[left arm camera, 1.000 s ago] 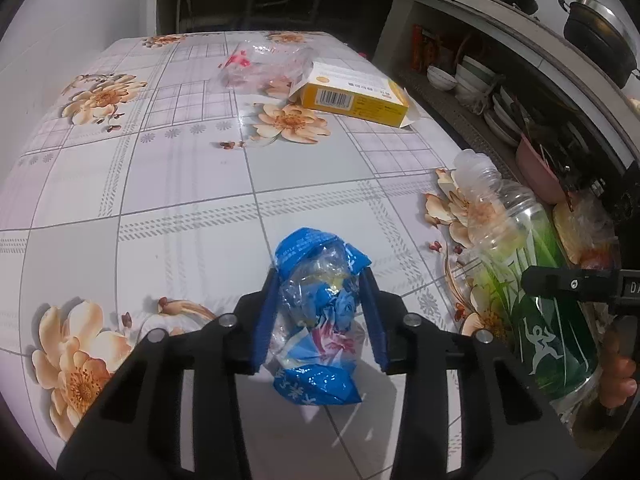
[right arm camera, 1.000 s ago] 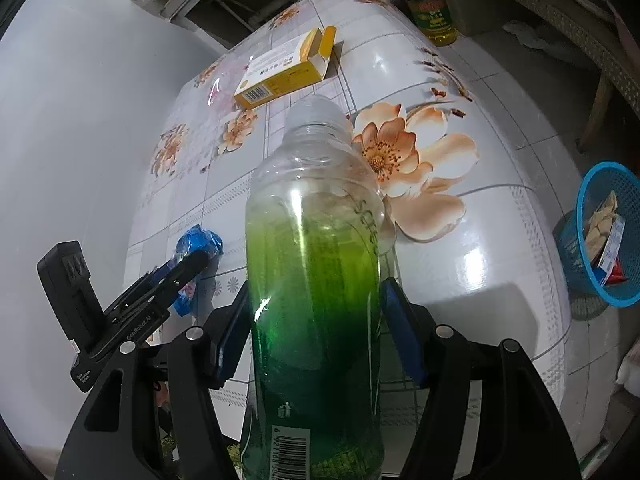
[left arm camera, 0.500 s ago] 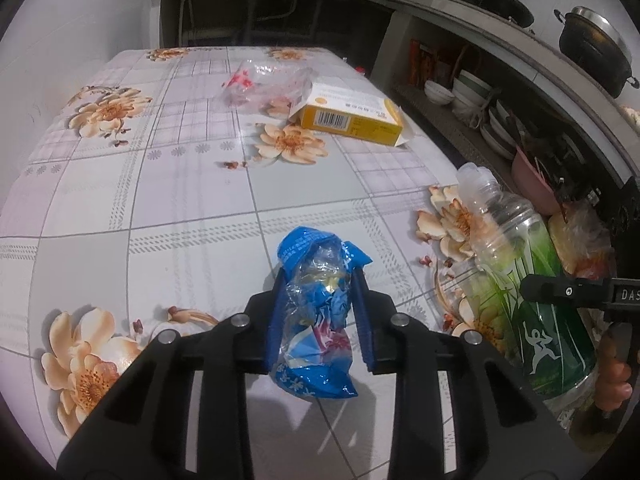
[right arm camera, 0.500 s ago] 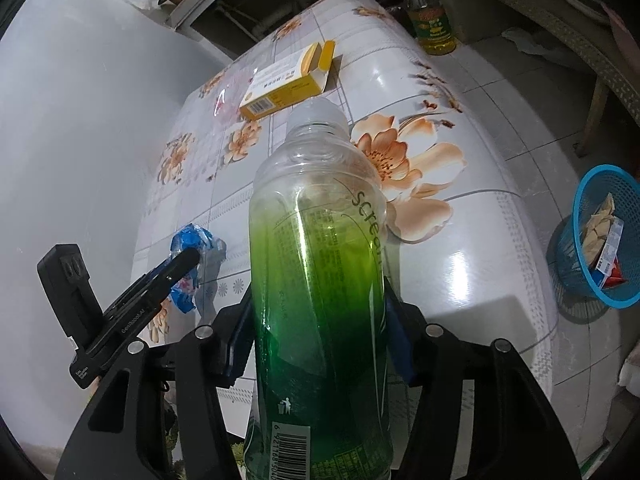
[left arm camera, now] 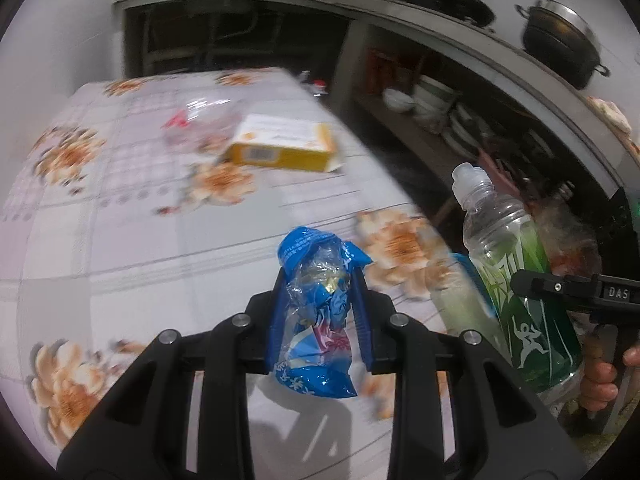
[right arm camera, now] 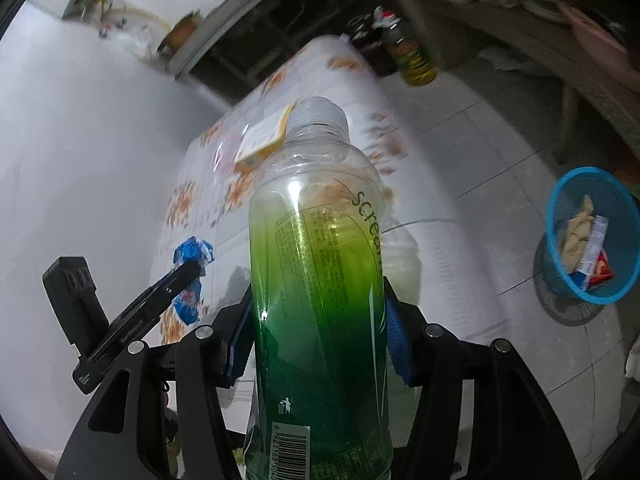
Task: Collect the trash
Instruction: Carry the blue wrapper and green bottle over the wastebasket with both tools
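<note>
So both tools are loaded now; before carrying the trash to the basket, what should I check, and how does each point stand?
1. Left tool shut on the blue wrapper: ok.
2. Right tool shut on the green bottle: ok.
3. Bottle cap in place: ok.
4. Blue basket on the floor has room: ok, only some trash inside.
5. Table finished: not ok, the yellow box and a clear plastic bag remain.
6. Free path to the basket: cannot tell.
</note>
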Tool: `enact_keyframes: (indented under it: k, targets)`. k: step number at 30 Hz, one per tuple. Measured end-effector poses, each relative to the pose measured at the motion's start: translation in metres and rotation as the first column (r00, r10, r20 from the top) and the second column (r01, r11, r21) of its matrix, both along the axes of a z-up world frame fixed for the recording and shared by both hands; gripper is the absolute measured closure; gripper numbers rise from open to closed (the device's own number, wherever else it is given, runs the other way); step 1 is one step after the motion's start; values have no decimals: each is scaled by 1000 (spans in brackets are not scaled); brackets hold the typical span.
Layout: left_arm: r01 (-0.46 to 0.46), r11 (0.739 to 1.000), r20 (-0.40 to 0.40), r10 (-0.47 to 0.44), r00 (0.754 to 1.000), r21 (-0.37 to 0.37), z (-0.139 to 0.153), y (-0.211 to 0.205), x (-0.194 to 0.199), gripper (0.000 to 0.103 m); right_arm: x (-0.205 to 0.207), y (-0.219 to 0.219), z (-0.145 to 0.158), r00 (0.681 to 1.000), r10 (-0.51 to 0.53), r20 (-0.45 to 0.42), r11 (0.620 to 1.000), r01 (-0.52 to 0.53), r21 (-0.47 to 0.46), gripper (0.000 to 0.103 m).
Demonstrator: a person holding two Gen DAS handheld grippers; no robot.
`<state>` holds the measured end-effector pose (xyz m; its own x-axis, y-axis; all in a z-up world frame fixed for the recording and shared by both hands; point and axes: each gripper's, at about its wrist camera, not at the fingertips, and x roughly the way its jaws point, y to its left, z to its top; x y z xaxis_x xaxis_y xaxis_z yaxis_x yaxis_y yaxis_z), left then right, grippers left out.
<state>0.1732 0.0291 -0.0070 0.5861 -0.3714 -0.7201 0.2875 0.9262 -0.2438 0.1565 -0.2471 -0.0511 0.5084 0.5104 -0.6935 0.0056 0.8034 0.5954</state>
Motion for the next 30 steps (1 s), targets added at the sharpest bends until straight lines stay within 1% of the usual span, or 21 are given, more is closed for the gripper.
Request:
enact_keyframes:
  k: [3,5,6,7,8,9,10,12,14,15,16,17,18,19,22,24,26,27,29,30]
  targets:
    - [83,997,22,-83,996,-3,13,-35,5,75,-16,-41,3,995,-102,21,995,102,-5,48]
    - [151,988,34,-151,988,-9,21,-64,10,75,-33,-78,-1,980,-199,19,980,199,-6,48]
    - [183,983,35,-182,983,-11,24,-77,12,75,-38,-90,-4,973,-231,13,973,231,-7,48]
    - [215,977,35,-214,976,-12,26,-91,14,75,-50,-114,-11,955,-297,-4,955,297,-10,48]
    - [262,965,33,-262,965,-13,28,-112,18,75,-57,-127,-17,942,-334,-17,942,334,-11,48]
    - [297,955,23,-296,955,-14,28,-127,21,75,-68,-148,-28,916,-398,-46,917,398,-18,48]
    - [328,944,6,-328,945,-16,27,-143,25,75,-74,-160,-35,898,-434,-65,901,434,-28,48]
    - [402,915,-46,-403,914,-32,21,-182,34,74,-93,-189,-59,847,-518,-122,855,517,-35,48]
    - [448,893,-109,-449,887,-33,11,-217,43,74,-101,-210,-82,811,-558,-175,826,563,-22,48]
    - [467,883,-140,-468,872,-45,6,-231,47,73,-104,-215,-91,799,-569,-194,816,578,-16,48]
    - [485,872,-191,-488,852,-64,-4,-250,53,73,-108,-223,-103,782,-582,-221,803,596,-9,48]
    - [493,867,-227,-496,838,-73,-11,-263,57,73,-108,-227,-111,773,-588,-236,796,605,-4,48]
    - [504,859,-270,-508,818,-89,-23,-278,63,73,-109,-231,-120,765,-593,-251,790,613,1,48]
    - [508,856,-293,-511,808,-92,-29,-287,66,73,-107,-236,-130,756,-597,-270,784,621,5,48]
    - [519,852,-402,-500,767,-70,-68,-329,82,73,-94,-240,-155,739,-597,-311,776,630,8,48]
    - [530,848,-444,-478,758,-8,-89,-353,89,73,-88,-243,-170,728,-599,-333,772,636,2,48]
    - [549,835,-470,-475,744,24,-106,-380,95,73,-80,-247,-184,715,-601,-356,762,648,14,48]
    - [552,833,-485,-471,737,29,-115,-389,98,73,-77,-252,-187,712,-603,-360,759,651,17,48]
    - [544,839,-512,-458,726,20,-134,-409,109,72,-71,-257,-196,700,-611,-369,749,662,15,48]
    - [541,841,-519,-453,724,20,-142,-418,114,66,-69,-259,-201,693,-615,-375,744,668,14,48]
